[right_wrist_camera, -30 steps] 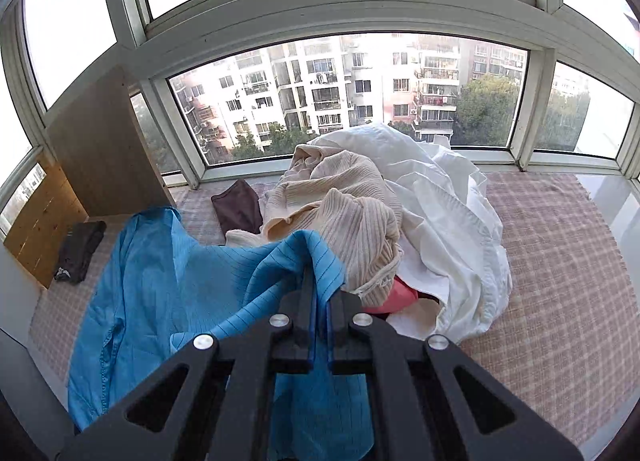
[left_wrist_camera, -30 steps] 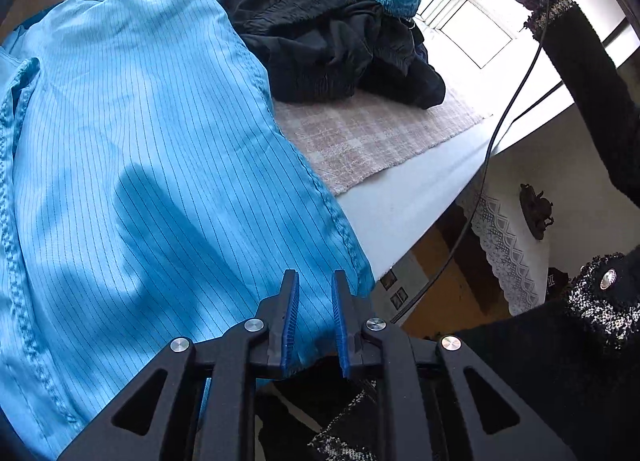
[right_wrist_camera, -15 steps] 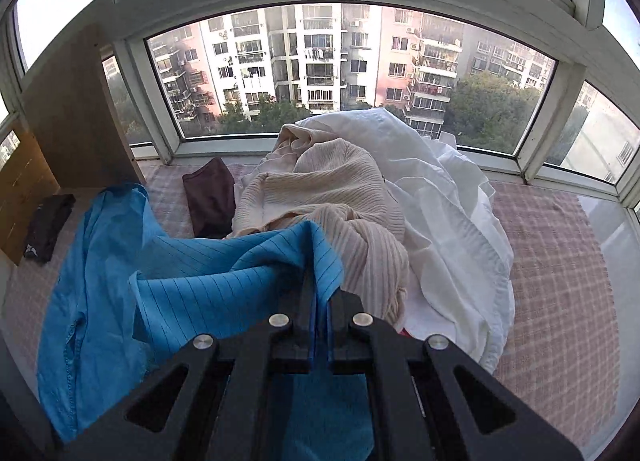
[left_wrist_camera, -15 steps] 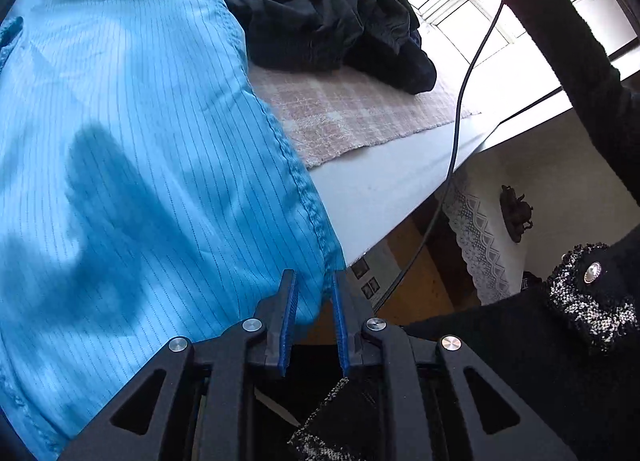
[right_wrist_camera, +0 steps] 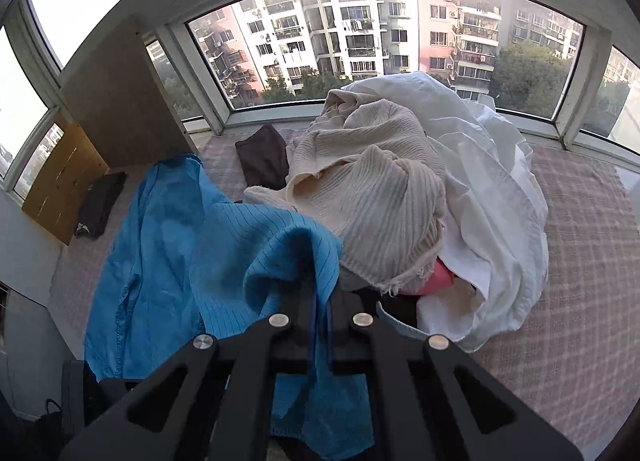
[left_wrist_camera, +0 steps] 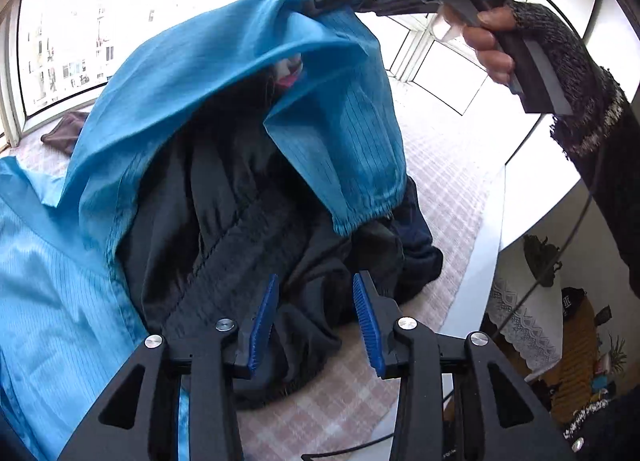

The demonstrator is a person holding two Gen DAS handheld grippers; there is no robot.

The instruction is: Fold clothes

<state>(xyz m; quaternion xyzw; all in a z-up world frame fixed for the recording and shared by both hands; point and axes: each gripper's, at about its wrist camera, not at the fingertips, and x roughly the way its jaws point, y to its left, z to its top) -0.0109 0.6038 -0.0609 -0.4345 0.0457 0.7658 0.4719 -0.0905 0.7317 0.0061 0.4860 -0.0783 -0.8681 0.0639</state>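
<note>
A bright blue pinstriped garment with an elastic cuff [left_wrist_camera: 248, 73] is held aloft at one edge by the right tongs [right_wrist_camera: 320, 301], whose fingers are clamped together on the fabric; the rest is draped across the checked pink cloth-covered surface [right_wrist_camera: 580, 261]. The left tongs [left_wrist_camera: 316, 317] are seen apart and empty above a crumpled black garment [left_wrist_camera: 224, 229]. A cream ribbed sweater [right_wrist_camera: 372, 189] and white sheet [right_wrist_camera: 496, 197] are piled nearby
</note>
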